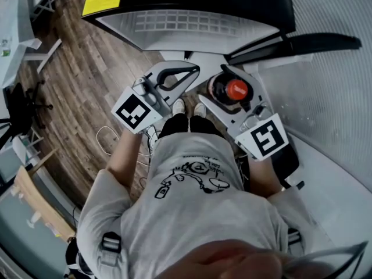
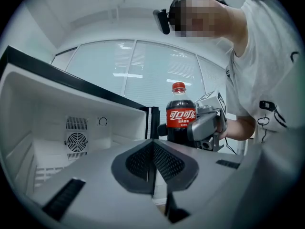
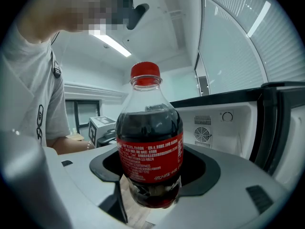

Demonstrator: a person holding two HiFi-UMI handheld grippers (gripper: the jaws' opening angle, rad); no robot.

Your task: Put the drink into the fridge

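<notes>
The right tongs clamp a clear plastic cola bottle, red-capped. The left tongs are pressed together, dark pads seemingly ribbed, before the smooth white fridge.

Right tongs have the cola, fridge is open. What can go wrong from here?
1. The right tongs grip the cola bottle low, so its tall upper part may tilt or slip on the way in.
2. The left tongs, shut and empty, sit close beside it and might bump it at the fridge opening.
3. The red cap might clip the fridge's upper edge.
</notes>
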